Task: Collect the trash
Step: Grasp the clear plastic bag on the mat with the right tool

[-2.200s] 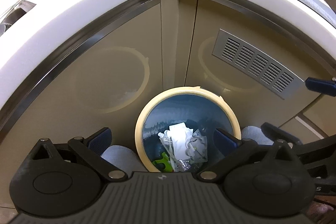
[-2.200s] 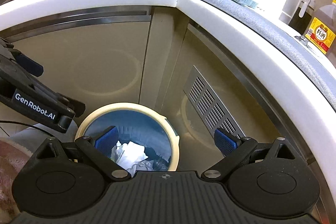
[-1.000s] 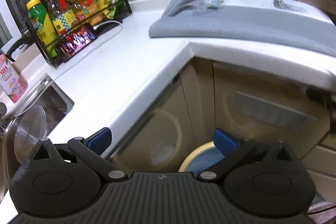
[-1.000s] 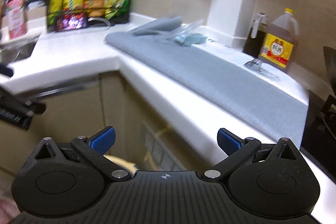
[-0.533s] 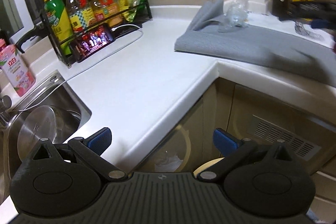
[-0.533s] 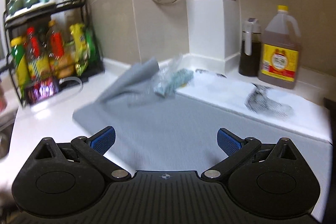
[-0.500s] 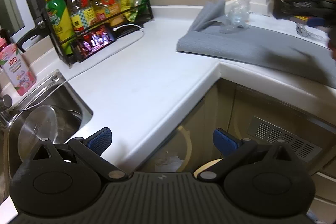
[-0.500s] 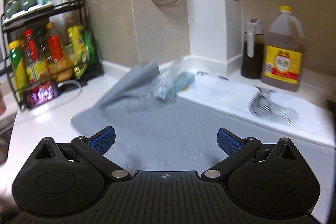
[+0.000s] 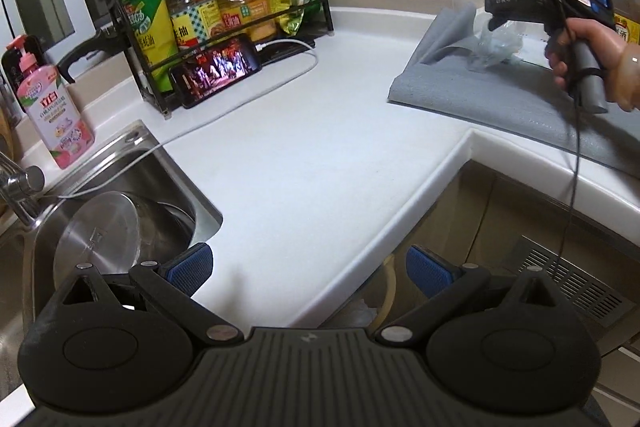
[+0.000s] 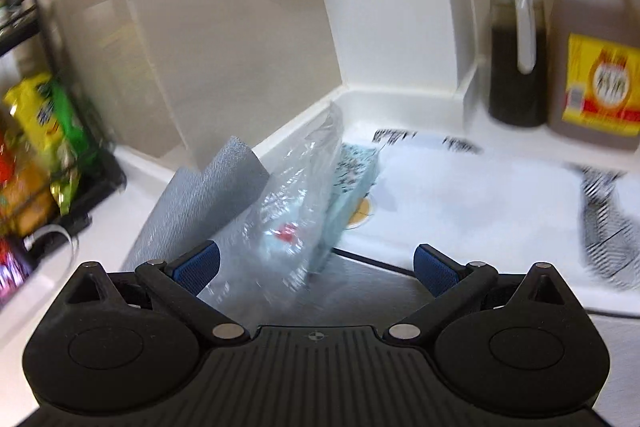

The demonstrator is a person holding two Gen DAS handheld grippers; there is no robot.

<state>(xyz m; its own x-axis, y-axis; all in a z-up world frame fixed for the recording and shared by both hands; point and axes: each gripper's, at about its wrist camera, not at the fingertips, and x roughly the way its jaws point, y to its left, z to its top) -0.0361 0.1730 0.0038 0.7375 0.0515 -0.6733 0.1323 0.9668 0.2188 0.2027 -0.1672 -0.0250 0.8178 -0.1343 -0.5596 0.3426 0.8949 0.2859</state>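
Note:
A crumpled clear plastic bag [image 10: 292, 203] lies on the grey mat [image 10: 208, 195] in the counter corner, with a pale teal printed packet [image 10: 352, 179] leaning behind it. My right gripper [image 10: 316, 265] is open just in front of the bag, its left pad close to the plastic. In the left wrist view the same bag [image 9: 496, 45] shows far right beyond the right tool [image 9: 560, 11], held by a hand. My left gripper [image 9: 308, 267] is open and empty over the counter edge. A sliver of the bin rim [image 9: 390, 283] shows below the counter.
A sink [image 9: 120, 211] with a steel pot lid sits left. A wire rack of bottles [image 9: 208, 3], a phone [image 9: 216, 69] with cable and a pink soap bottle [image 9: 52, 111] stand behind. An oil jug [image 10: 596, 43] and dark bottle [image 10: 516, 47] stand at right. A black-patterned wrapper [image 10: 604, 215] lies on white board.
Both grippers rose from the bin to counter height. The right one has moved in close to the plastic bag on the mat; the left shifted further over the counter edge.

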